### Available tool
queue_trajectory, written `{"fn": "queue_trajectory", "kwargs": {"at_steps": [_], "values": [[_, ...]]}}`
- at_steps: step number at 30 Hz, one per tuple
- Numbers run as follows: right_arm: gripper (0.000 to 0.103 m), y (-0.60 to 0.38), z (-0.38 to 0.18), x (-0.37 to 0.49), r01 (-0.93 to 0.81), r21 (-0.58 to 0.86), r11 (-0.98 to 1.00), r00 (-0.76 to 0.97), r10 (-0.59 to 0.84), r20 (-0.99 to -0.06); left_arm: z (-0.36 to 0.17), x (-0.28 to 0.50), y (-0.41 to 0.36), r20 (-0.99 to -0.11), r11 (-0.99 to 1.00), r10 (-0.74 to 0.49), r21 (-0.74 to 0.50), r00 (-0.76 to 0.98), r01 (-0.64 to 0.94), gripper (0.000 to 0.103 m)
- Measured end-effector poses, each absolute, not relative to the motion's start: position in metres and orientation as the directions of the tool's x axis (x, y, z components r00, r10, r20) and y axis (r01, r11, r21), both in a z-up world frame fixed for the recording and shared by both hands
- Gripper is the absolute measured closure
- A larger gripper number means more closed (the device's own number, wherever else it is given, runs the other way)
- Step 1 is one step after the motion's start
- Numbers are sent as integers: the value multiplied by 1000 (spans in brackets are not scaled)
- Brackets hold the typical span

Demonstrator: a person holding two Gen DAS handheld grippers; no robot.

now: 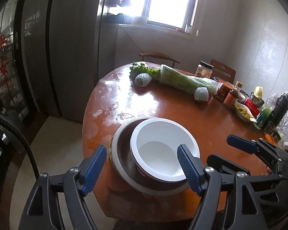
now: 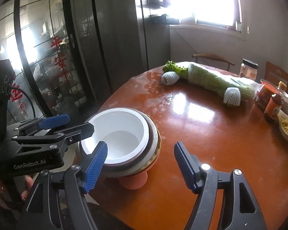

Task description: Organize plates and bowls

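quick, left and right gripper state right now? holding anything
Left gripper: open, holding nothing, fingers either side of the white bowl in the stack.
Right gripper: open, holding nothing, beside the stack.

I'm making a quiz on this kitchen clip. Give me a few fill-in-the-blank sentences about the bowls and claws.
The white round bowl sits nested inside a larger ____ bowl.
The stack stands near the edge of the round ____ wooden table.
Both the left claw and the right claw are ____.

Missing words: metal; orange-brown; open
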State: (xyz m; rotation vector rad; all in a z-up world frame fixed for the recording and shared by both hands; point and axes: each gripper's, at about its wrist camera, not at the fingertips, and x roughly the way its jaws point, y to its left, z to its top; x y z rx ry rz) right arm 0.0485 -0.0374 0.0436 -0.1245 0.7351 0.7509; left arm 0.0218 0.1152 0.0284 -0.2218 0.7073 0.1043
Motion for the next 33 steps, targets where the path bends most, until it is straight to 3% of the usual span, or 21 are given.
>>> {"fn": "queue_trajectory", "kwargs": {"at_steps": [4, 33], "values": [[29, -45, 49, 38, -662, 136, 737, 514, 578, -634, 30, 14, 105, -657, 975, 29, -147, 753, -166, 19], [26, -103, 16, -23, -585, 85, 806, 560, 478, -676, -13, -34, 55, -706, 975, 59, -111, 705, -193, 18]]}}
